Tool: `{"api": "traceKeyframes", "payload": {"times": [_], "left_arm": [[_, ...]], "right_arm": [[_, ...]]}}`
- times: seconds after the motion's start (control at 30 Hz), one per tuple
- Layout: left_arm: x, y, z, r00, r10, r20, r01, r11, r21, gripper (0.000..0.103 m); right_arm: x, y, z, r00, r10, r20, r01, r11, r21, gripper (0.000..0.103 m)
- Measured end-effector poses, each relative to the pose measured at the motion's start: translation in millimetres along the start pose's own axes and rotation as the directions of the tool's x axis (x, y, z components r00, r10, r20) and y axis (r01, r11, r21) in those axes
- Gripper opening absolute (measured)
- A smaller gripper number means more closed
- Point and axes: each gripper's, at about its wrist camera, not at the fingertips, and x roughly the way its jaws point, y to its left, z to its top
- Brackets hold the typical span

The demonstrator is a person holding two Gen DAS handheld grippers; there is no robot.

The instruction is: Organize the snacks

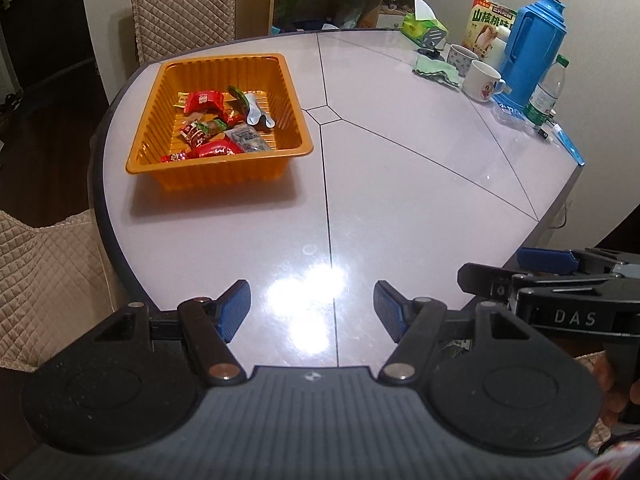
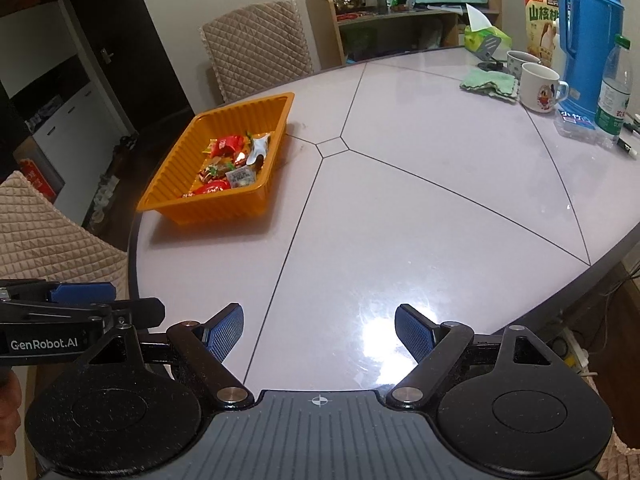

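An orange ribbed tray [image 1: 160, 96] [image 2: 176, 162] stands on the far left of the round table. Several wrapped snacks [image 1: 216, 132] [image 2: 228, 168], mostly red, lie inside it. My left gripper [image 1: 312, 308] hovers open over the near table edge, nothing between its blue pads. My right gripper [image 2: 319, 326] is likewise open and empty, well short of the tray. The right gripper [image 1: 560, 276] shows at the right edge of the left wrist view. At the left edge of the right wrist view, the left gripper [image 2: 80, 304] comes into sight.
At the far right of the pale table [image 1: 400, 184] [image 2: 420, 200] stand a blue thermos [image 1: 532, 48] [image 2: 588, 40], two mugs [image 2: 536, 84], a water bottle [image 2: 612, 92], a green cloth [image 2: 488, 84] and a snack box [image 1: 488, 24]. Quilted chairs [image 2: 256, 48] flank the table.
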Motion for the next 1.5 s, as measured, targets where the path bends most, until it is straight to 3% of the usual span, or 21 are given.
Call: {"api": "traceKeyframes", "payload": {"times": [1.5], "left_arm": [[-8.5, -9.0, -8.2, 1.0, 0.014, 0.012, -0.014, 1.0, -0.008, 0.066]], "right_arm": [[-4.8, -0.1, -4.2, 1.0, 0.016, -0.004, -0.016, 1.0, -0.019, 0.083]]}}
